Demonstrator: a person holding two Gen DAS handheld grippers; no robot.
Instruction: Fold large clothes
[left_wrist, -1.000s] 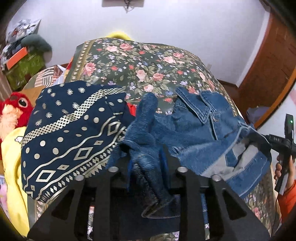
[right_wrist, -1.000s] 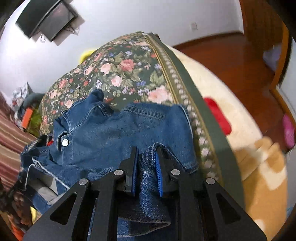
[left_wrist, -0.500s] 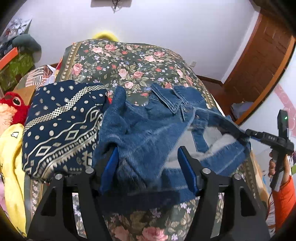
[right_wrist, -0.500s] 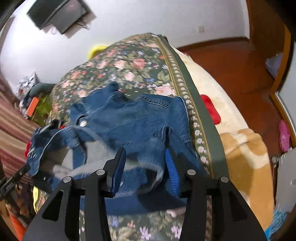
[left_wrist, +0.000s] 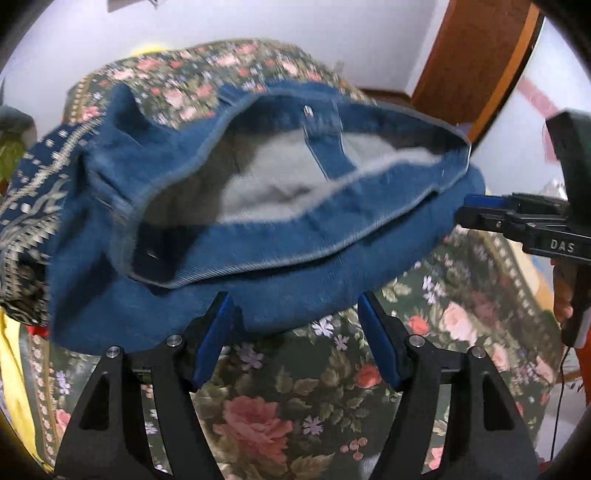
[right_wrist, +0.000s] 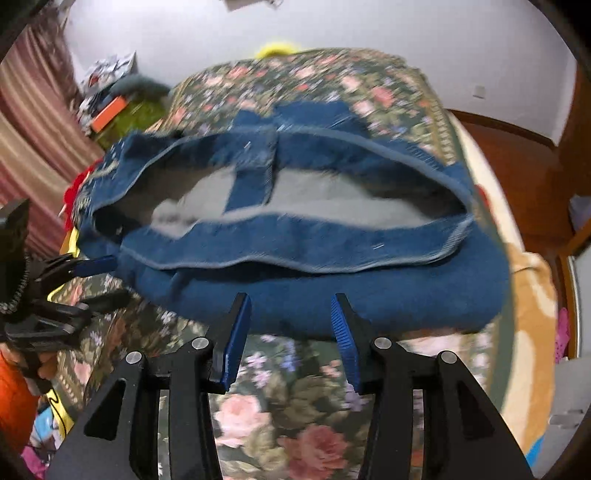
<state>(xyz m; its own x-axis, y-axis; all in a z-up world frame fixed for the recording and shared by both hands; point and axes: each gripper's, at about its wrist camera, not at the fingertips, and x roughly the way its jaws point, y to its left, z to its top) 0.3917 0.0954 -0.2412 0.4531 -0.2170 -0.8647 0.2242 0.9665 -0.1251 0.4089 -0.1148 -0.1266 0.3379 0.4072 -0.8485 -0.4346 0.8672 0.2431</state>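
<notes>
Left wrist: blurred blue denim jacket (left_wrist: 295, 258), grey-lined.

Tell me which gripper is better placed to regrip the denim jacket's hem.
Roughly even. Left gripper and right gripper both have open jaws just short of the denim jacket, each toward its own end.

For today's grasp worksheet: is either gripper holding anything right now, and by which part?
Nothing is held. The left gripper and right gripper both stand open, short of the denim jacket on the bed.

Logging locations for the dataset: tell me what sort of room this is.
Most likely a bedroom: a denim jacket lies on a bed with a floral bedspread, beside a wooden door and curtains.
</notes>
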